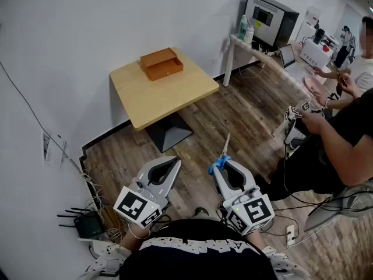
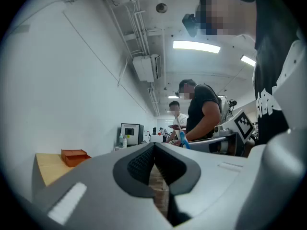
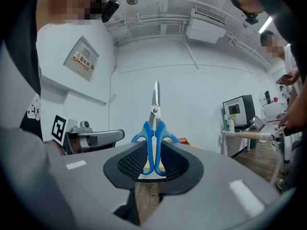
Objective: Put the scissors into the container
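1. The right gripper point(image 3: 153, 153) is clamping the scissors point(image 3: 154, 128) by the blue handles. The two loops are sitting between the ribbed pads, which are pressing on them from both sides. So the pick-up part of the task is looking done.

2. The scissors are pointing forward and away from the person, with the blades closed and sticking out past the jaw tips. The head view is showing them in the air above the wooden floor point(image 1: 245, 115), not over the table.

3. The left gripper point(image 2: 154, 151) is carrying nothing. Its jaws are resting together at the tips with no gap and nothing between them, and it is hanging beside the right one, near the person's body.

4. The container point(image 1: 161, 63) is sitting on the far part of the light wooden table point(image 1: 175, 98), close to the wall. It is an open, shallow orange-brown box, and nothing is showing inside it from here. It is lying well apart from the scissors, with bare floor and most of the tabletop between them.

5. What is remaining, as I am judging it: carrying the scissors forward and to the left over the table, bringing them above the box, lowering them in, and opening the right jaws to let go. Roughly the first half is looking finished; the delivery is not yet begun.

6. The left gripper is probably not needed, unless the box is sliding when the scissors are going in.
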### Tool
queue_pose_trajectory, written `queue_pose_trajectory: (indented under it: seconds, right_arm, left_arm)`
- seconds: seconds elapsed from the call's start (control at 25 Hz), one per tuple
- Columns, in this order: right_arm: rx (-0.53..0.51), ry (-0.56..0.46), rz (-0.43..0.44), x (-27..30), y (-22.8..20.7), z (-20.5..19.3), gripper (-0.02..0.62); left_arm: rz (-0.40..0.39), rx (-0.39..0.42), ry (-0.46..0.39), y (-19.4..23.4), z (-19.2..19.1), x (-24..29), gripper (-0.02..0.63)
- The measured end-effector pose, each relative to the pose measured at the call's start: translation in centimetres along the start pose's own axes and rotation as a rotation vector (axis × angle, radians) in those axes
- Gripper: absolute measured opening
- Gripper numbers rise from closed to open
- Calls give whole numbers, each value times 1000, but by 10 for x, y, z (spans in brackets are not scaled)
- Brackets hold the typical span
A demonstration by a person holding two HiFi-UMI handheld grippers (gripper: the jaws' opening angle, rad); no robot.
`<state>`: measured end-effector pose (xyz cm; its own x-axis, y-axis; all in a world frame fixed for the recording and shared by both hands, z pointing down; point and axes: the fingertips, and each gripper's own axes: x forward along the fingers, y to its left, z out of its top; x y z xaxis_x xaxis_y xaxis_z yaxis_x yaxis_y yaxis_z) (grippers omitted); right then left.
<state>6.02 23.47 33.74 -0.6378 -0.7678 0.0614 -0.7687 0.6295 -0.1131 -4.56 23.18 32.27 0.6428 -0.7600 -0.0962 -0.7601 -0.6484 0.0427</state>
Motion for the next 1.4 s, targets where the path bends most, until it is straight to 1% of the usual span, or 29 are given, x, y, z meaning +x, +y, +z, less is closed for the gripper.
queue_pose_trajectory:
  seconds: [0.32,0.72,0.88,1.2,1.28,1.4]
  right_arm:
    - [7,-4,-3,-3,1,1,104]
    - [14,27,-28,-15,-2,-7,104]
    - [10,37,-45,-22,-6,-6,104]
    - [-13,53,-77,-35,-17,-6,104]
    - [-7,52,-75,-36,-24,-6,104]
    - [-3,42,-53,-32,-32,-3,104]
  left_arm:
    - [5,-9,-4,-2,1,-4,2]
    - [-6,-31,9,-10,-8,-5,1]
    - [-28,-46,11,-15,-12,1,2]
    - [-100,-71,15,-35,-22,20,2]
    - [-98,-61,21,-36,-22,24,2]
    - [-68,-47,17,-32,-20,31,2]
